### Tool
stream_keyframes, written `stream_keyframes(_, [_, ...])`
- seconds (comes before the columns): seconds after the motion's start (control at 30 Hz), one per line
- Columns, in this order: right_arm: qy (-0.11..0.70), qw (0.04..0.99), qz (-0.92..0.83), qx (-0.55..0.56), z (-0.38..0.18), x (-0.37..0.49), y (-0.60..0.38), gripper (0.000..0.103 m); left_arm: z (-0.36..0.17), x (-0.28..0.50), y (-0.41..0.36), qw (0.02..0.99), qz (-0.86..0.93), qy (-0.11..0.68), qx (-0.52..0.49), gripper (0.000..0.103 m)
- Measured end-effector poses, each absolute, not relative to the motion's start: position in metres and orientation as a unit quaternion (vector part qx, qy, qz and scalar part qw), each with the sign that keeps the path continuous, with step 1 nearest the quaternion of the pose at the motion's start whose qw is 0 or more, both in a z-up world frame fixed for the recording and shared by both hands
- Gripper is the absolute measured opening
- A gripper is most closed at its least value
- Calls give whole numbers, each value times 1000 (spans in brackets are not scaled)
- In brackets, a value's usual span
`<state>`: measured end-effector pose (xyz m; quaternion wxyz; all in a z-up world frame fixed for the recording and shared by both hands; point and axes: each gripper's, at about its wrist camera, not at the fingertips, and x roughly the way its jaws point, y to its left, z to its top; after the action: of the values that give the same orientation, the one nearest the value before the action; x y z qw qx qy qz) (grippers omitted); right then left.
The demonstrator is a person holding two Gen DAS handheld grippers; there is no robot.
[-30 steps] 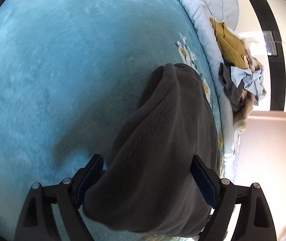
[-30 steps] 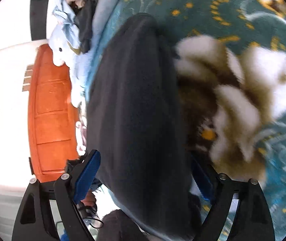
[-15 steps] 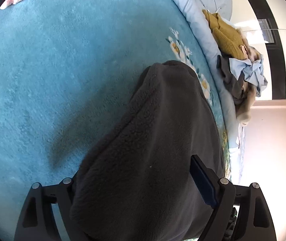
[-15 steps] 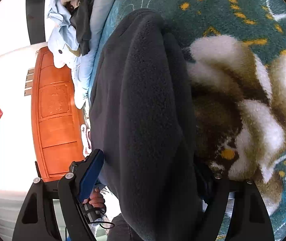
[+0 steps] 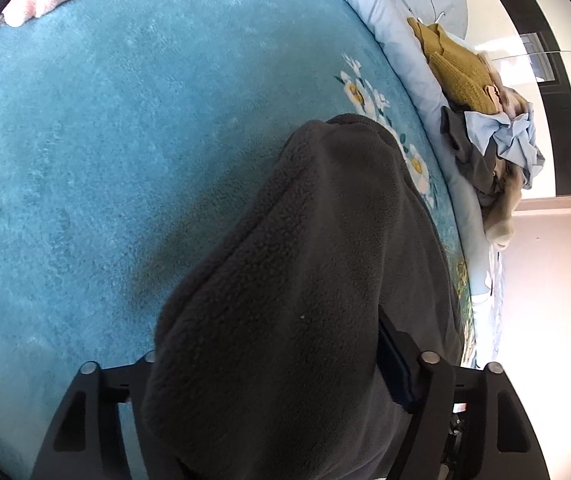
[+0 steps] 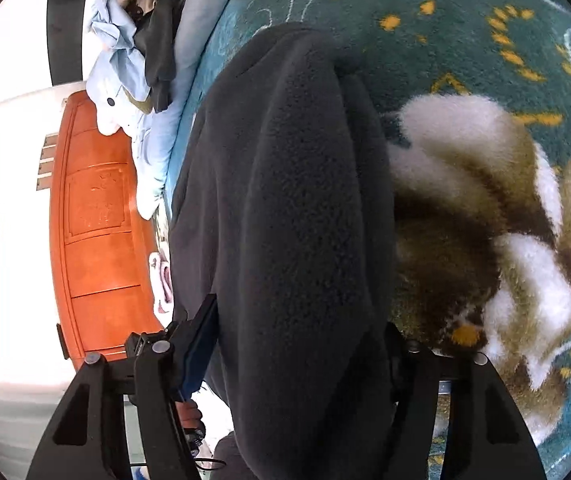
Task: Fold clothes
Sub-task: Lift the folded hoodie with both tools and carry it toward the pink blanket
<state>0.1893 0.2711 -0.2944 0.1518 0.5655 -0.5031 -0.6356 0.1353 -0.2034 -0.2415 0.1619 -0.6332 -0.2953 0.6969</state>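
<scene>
Teal blanket point(image 5: 125, 140) underneath; we see both the left claw point(image 5: 269, 376) and right claw point(image 6: 297, 356) clamped on the dark grey fleece point(image 5: 305, 280), draped forward.

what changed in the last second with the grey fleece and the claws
The grey fleece has spread over the left claw, now hiding its left finger, and fills more of both views. Both claws, right claw included, stay around it; the clothes pile is unmoved.
</scene>
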Motion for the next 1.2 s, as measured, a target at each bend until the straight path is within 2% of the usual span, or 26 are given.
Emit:
stream_keyframes(0.13, [-493, 140, -638, 575, -288, 189, 271, 61, -227, 138, -197, 153, 714, -278, -624, 55])
stream_keyframes(0.23, [-491, 138, -644, 570, -279, 192, 271, 55, -211, 136, -188, 158, 726, -256, -618, 46])
stream_keyframes(0.3, [-495, 141, -646, 564, -271, 194, 271, 52, -198, 133, -182, 169, 733, -240, -614, 43])
stream_keyframes(0.53, [-492, 171, -663, 538, -230, 177, 247, 46, -143, 104, -167, 227, 755, -194, -584, 41])
stream_keyframes(0.73, [-501, 225, -669, 502, -193, 136, 207, 46, -88, 56, -187, 256, 783, -170, -541, 41])
stream_keyframes(0.97, [-472, 328, -676, 461, -138, 56, 111, 45, -23, -15, -275, 243, 823, -170, -485, 41])
stream_keyframes(1.2, [-444, 415, -659, 442, -110, -6, -27, 45, 2, -81, -410, 172, 849, -201, -457, 41])
